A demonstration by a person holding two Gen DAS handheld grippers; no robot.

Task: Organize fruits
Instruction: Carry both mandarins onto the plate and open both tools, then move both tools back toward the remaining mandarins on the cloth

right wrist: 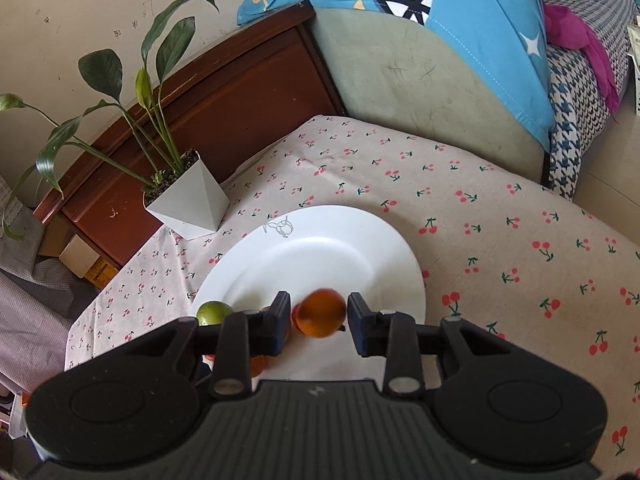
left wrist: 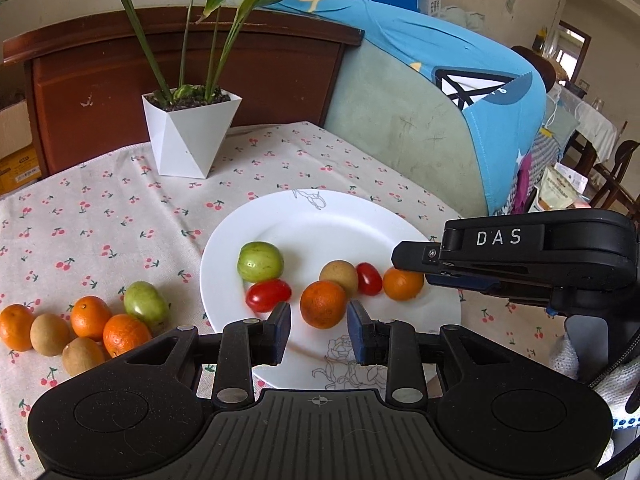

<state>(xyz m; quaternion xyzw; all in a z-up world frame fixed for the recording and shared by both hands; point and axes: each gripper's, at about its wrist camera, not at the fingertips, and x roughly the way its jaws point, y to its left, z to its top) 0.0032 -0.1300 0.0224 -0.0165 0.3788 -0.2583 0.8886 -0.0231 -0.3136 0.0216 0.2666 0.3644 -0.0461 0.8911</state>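
Left gripper (left wrist: 319, 320): jaws narrow, low over the near edge of the plate (left wrist: 320, 216); orange A (left wrist: 323, 304) sits between the pads with a sliver of plate showing at its left side, so it is not gripped
Right gripper (right wrist: 318, 316): jaws narrow, pads clear of orange B (right wrist: 322, 314) on both sides; this orange is blurred
Plate, left view: green fruit (left wrist: 260, 262), two red tomatoes (left wrist: 268, 295), a brown fruit (left wrist: 339, 276) and both oranges, all in a loose row across the near half
Orange B, left view: at the right end of the row, just under the right gripper's finger
Off the plate: pile (left wrist: 80, 332) of oranges, brown fruits and one green fruit on the cloth (left wrist: 100, 208), left of the plate
Pot (left wrist: 188, 136): upright, behind the plate
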